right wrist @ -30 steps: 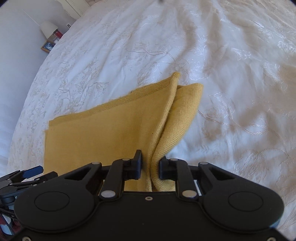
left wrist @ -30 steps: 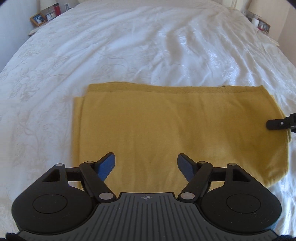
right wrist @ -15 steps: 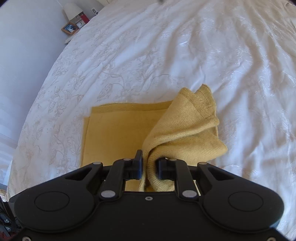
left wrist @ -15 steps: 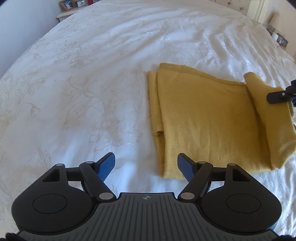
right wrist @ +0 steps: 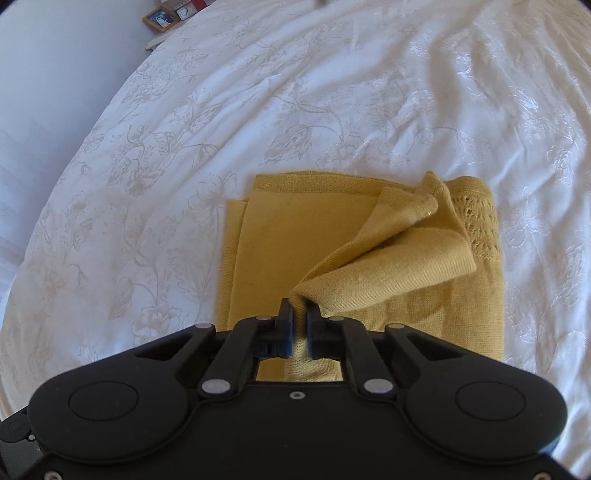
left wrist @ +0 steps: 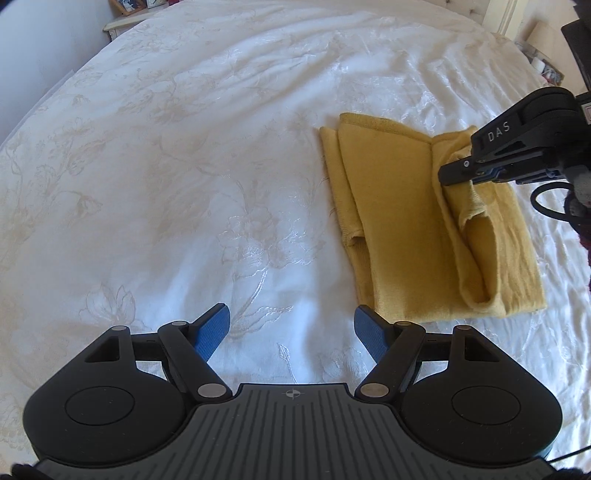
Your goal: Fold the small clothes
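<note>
A mustard-yellow knit garment (left wrist: pixel 399 221) lies folded on the white bedspread, right of centre in the left wrist view. My right gripper (right wrist: pixel 300 314) pinches its lifted right flap, jaws closing tight on the fabric, and the flap (right wrist: pixel 388 273) drapes over the flat part (right wrist: pixel 288 236). In the left wrist view the right gripper (left wrist: pixel 448 173) hangs over the garment's far right portion with cloth bunched under it. My left gripper (left wrist: pixel 291 325) stands open above bare bedspread, to the left of the garment's near corner, with nothing between its blue pads (left wrist: pixel 212 332).
The white floral bedspread (left wrist: pixel 166 166) fills both views. A bedside table with picture frames (right wrist: pixel 160 16) stands at the far left corner beside a pale wall. Small items (left wrist: pixel 546 68) sit at the far right edge. A black cable (left wrist: pixel 546 206) trails from the right gripper.
The right gripper carried the garment's right edge up and leftward over the flat part, and its jaws narrowed on the cloth. The left gripper slid left off the garment onto bare bedspread, still open.
</note>
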The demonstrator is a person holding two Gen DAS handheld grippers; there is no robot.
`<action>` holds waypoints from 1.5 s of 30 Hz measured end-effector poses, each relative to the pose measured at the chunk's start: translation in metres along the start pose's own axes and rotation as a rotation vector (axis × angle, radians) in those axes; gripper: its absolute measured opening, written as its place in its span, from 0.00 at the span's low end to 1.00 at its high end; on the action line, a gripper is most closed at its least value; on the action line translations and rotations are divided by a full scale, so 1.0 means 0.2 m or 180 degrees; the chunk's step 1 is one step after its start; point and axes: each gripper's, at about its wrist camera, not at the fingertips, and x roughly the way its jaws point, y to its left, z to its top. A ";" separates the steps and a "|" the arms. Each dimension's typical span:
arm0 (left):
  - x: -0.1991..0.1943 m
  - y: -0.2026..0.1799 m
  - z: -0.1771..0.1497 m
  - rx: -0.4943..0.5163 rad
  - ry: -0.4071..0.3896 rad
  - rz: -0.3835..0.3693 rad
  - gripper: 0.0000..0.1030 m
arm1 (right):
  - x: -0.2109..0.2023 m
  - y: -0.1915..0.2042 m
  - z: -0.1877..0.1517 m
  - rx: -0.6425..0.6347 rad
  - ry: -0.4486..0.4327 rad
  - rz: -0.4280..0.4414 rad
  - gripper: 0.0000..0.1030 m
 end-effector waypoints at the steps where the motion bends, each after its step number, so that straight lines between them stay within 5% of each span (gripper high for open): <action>1: 0.00 0.01 0.00 -0.0011 0.0003 -0.0005 0.71 | 0.02 0.02 0.00 -0.0013 0.0010 -0.0011 0.13; 10: 0.03 0.10 0.07 -0.0037 0.0014 -0.0040 0.71 | 0.03 0.10 -0.01 -0.0024 -0.0177 0.0333 0.20; 14: 0.04 0.10 0.12 0.0008 -0.0008 -0.0120 0.71 | -0.07 0.07 -0.08 -0.0213 -0.0293 0.0113 0.24; 17: 0.05 0.07 0.16 0.0046 -0.0034 -0.0224 0.71 | -0.13 0.06 -0.18 -0.0456 -0.0353 -0.0047 0.50; 18: 0.06 0.06 0.18 0.0046 -0.0044 -0.0286 0.71 | -0.15 0.06 -0.22 -0.0539 -0.0353 -0.0088 0.52; 24: 0.13 0.02 0.26 -0.0059 0.0069 -0.0983 0.71 | -0.13 0.13 -0.46 -0.1275 -0.0324 -0.0364 0.55; 31: 0.14 -0.06 0.29 0.0064 0.0065 -0.0938 0.71 | -0.04 0.23 -0.70 -0.2221 -0.0234 -0.0591 0.55; 37: 0.16 -0.07 0.30 0.0041 0.0192 -0.0983 0.71 | 0.04 0.22 -0.77 -0.2731 -0.0193 -0.0863 0.46; 39: 0.17 -0.09 0.31 0.0044 0.0226 -0.1008 0.71 | 0.05 0.20 -0.76 -0.2720 -0.0193 -0.0893 0.10; 45: 0.21 -0.16 0.34 0.0041 0.0330 -0.1216 0.72 | -0.19 0.02 -0.60 -0.1580 -0.0649 -0.0556 0.09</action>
